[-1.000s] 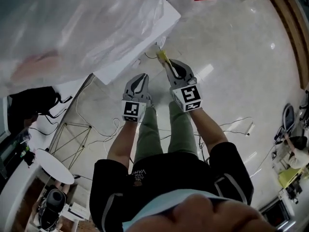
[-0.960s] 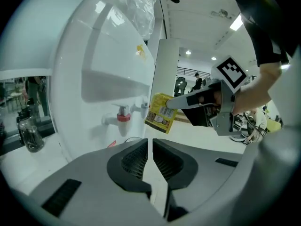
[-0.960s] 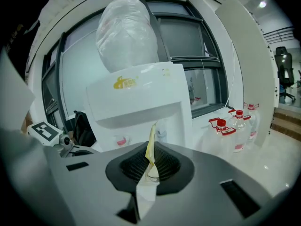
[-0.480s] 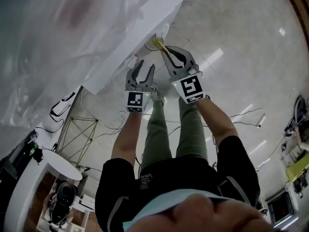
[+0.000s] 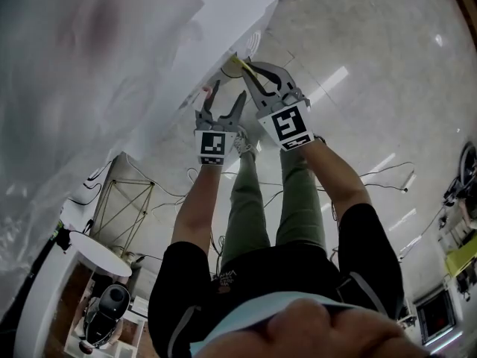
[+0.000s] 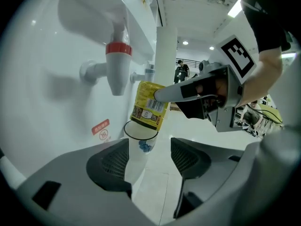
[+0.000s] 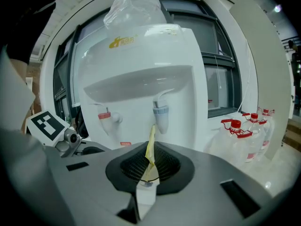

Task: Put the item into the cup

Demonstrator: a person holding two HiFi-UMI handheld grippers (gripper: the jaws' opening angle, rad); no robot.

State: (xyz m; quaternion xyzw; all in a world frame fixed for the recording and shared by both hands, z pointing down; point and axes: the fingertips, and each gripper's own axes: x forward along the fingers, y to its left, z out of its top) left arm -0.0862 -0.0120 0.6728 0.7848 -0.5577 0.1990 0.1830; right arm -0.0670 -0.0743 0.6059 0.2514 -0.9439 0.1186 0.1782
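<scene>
A white cup (image 6: 141,147) with a blue print stands under the taps of a white water dispenser (image 6: 51,93). My right gripper (image 7: 149,166) is shut on a thin yellow sachet (image 6: 149,105), held upright with its lower end at the cup's mouth. Looking along the right jaws, the sachet (image 7: 150,149) stands over the cup's rim (image 7: 146,181). My left gripper (image 6: 148,157) is just in front of the cup. Its jaws are opening and stand wide either side of the cup without pressing on it. From the head camera the left gripper (image 5: 226,103) sits beside the right gripper (image 5: 257,71).
The dispenser has a red tap (image 6: 117,51) and a blue tap (image 7: 161,113). Water jugs with red caps (image 7: 244,126) stand to its right. Cables, a wire frame (image 5: 123,200) and a small round white table (image 5: 100,253) are on the floor at the left.
The left jaws, shut a second ago, have spread wide. Both grippers have moved closer to the dispenser's front, the right one still carrying the sachet.
</scene>
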